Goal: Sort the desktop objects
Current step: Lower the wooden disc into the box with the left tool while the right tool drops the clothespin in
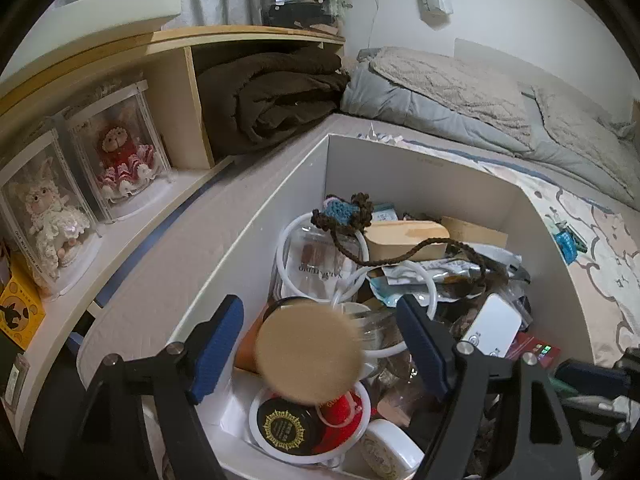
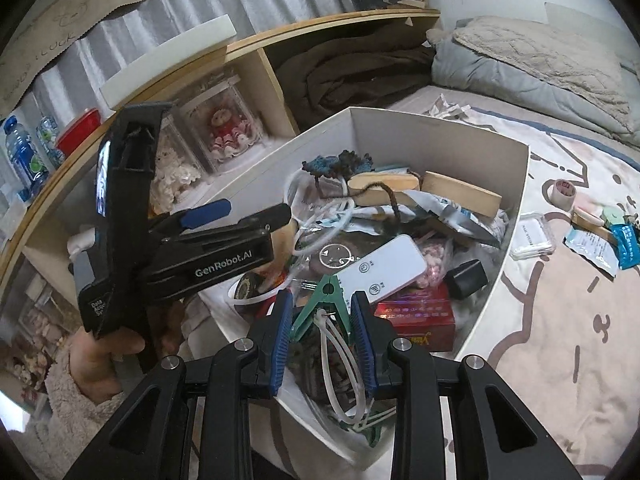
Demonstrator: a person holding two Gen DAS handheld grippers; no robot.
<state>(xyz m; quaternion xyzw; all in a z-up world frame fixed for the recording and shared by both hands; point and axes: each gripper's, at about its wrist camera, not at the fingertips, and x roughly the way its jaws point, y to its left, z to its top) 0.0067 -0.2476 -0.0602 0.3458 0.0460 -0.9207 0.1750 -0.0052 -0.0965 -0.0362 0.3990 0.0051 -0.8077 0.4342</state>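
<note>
Right tongs [image 2: 323,336] closed on a green clothes peg [image 2: 325,304]; white cord loops [image 2: 340,364] hang from the peg between the blue pads [image 2: 280,344]; peg sits over the near edge of the white box [image 2: 440,136]. Left tongs [image 1: 320,344] open, nothing clamped; a round tan disc [image 1: 310,354], blurred, lies between the fingers above the box contents; cannot tell if it touches either pad. In the box: white remote [image 2: 380,270], red carton [image 2: 416,320], black adapter [image 2: 466,278], wooden blocks [image 2: 460,194], crocheted blue-brown piece [image 1: 344,210], black-lidded jar [image 1: 286,424]. Box stands on the bed [image 2: 560,320]; tape roll [image 2: 562,194] and blue packets [image 2: 626,246] lie on the bedsheet right of the box, apart from it. Doll cases [image 1: 120,156] on the shelf at left.
</note>
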